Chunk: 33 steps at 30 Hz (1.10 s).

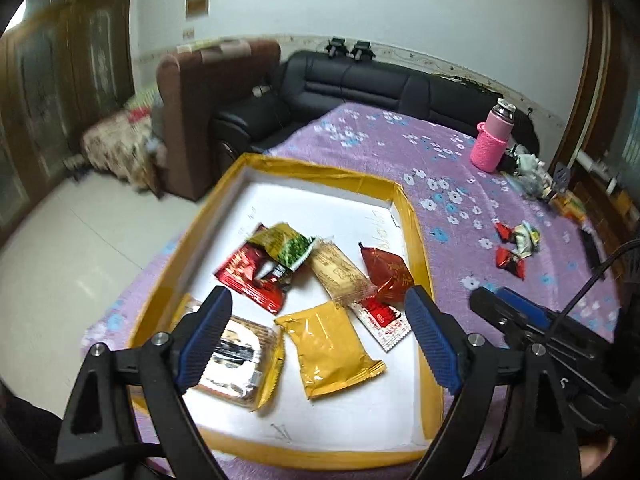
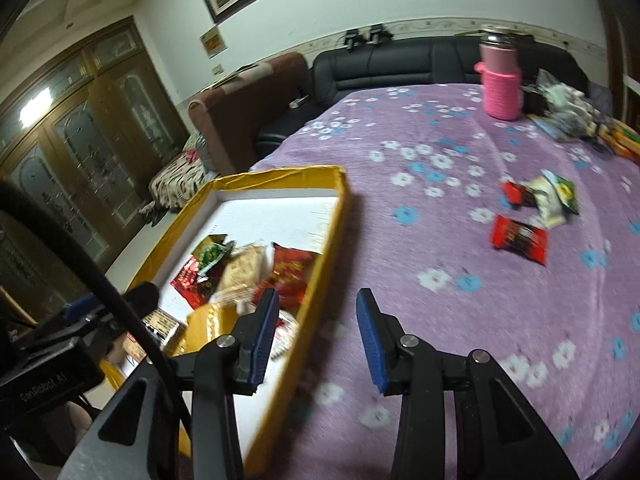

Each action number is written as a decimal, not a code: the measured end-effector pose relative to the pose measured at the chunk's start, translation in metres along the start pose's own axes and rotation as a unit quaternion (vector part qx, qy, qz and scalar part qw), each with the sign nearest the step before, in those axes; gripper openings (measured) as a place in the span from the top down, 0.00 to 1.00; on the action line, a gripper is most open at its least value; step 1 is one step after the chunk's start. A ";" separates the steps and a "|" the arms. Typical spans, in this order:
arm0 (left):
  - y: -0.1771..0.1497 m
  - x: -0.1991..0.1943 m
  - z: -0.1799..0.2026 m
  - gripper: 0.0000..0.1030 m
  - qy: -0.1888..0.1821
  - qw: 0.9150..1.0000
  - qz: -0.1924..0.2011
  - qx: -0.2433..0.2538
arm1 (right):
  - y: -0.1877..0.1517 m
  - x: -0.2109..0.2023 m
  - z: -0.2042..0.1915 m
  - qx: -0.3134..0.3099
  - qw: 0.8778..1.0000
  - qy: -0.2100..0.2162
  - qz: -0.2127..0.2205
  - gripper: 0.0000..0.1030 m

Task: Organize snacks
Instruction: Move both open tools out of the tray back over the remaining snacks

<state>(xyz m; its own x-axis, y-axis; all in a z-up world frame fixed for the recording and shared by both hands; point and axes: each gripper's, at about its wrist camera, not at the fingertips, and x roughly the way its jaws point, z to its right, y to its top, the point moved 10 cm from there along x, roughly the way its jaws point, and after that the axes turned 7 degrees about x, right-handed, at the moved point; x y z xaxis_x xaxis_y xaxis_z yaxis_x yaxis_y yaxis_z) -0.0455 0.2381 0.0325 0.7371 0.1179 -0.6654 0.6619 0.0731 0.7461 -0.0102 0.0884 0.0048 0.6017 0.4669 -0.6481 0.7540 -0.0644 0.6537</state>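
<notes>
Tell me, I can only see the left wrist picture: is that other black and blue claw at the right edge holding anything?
Observer: No. In the right wrist view the right gripper is open and empty. One finger is over the yellow box and the other is over the purple cloth.
Operator: And the little heap of snacks lying out on the cloth, is it only red and white ones? It is blurry for me.
Observer: Not quite. Besides the two red packets and the white packet, there is a green-printed packet lying against the white one on its far side.
</notes>
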 end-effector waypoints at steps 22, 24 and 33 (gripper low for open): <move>0.001 -0.041 0.059 0.14 0.039 0.995 0.045 0.085 | -0.004 -0.061 0.054 0.052 0.997 -0.011 0.062 0.55; 0.000 -0.041 0.061 0.14 0.038 0.995 0.044 0.086 | -0.004 -0.062 0.056 0.054 0.997 -0.011 0.062 0.55; -0.004 -0.034 0.074 0.14 0.025 0.995 0.031 0.096 | -0.006 -0.062 0.069 0.064 0.996 -0.014 0.061 0.53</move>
<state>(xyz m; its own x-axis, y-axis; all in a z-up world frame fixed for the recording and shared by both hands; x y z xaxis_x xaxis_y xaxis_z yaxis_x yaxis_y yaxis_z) -0.0632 0.1605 0.0506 0.7728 0.1651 -0.6129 0.6328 -0.1249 0.7642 -0.0338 -0.0011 0.0141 0.6966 0.4235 -0.5791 0.7013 -0.2315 0.6743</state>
